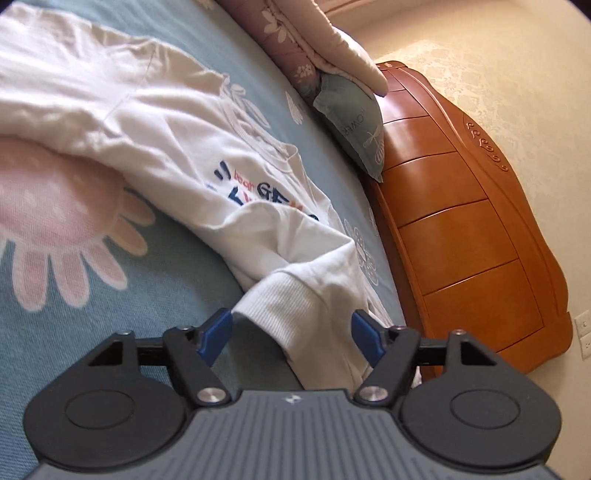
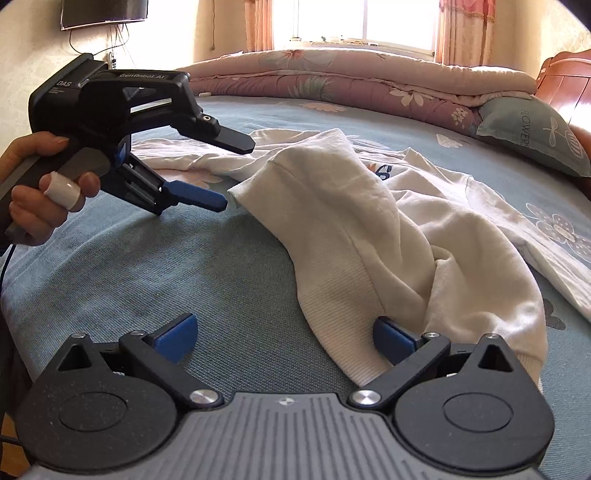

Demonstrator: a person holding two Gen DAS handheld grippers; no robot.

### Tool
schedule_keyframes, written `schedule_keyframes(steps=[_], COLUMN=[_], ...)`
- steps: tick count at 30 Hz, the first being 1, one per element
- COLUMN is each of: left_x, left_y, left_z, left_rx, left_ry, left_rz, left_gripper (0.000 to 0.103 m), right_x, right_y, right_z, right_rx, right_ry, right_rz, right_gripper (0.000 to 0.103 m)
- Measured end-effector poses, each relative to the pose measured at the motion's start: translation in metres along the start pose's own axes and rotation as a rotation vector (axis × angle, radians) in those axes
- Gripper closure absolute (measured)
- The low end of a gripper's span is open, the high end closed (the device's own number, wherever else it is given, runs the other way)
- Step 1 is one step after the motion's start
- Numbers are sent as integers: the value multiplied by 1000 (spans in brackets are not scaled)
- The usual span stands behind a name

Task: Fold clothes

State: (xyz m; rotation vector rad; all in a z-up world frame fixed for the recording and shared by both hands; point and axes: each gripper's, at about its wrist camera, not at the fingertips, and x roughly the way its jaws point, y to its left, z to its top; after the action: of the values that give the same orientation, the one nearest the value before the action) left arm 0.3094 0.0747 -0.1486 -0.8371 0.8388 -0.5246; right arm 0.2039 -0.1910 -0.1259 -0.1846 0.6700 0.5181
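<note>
The white cotton sweatshirt with printed lettering (image 1: 192,155) lies rumpled on the blue flower-patterned bedspread (image 1: 110,295), its ribbed cuff (image 1: 280,306) at twelve o'clock of the left gripper (image 1: 291,332). That gripper's jaws are spread around the cuff, likely to seize it. The right gripper (image 2: 284,336) is likewise released, the ribbed hem (image 2: 343,314) at its one o'clock.

The sweatshirt (image 1: 177,147) runs off the left edge of the left wrist view, and a folded sleeve (image 1: 295,236) covers part of its printed lettering. The pillow's (image 2: 535,129) far end is cut off by the right edge. The television (image 2: 103,13) shows only its lower part.
</note>
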Motion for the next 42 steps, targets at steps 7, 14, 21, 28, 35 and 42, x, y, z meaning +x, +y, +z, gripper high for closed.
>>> schedule_keyframes(steps=[7, 14, 21, 28, 35, 42], left_x=[-1, 0, 13, 9, 19, 37], left_y=[0, -4, 2, -7, -4, -11], left_z=[-4, -6, 12, 11, 15, 34], left_rx=[49, 49, -65, -106, -100, -38], left_ry=[26, 15, 14, 23, 30, 82], left_rz=[40, 49, -26, -206, -199, -264], left_gripper=[21, 14, 12, 12, 12, 13], right_x=[2, 5, 15, 16, 16, 17], right_y=[2, 10, 15, 18, 20, 22], right_z=[2, 9, 12, 11, 12, 13], right_rx=[-5, -39, -41, -48, -54, -64], right_ry=[2, -29, -8, -17, -19, -16], right_rz=[-18, -78, -63, -63, -56, -41], right_gripper=[0, 0, 0, 0, 0, 0])
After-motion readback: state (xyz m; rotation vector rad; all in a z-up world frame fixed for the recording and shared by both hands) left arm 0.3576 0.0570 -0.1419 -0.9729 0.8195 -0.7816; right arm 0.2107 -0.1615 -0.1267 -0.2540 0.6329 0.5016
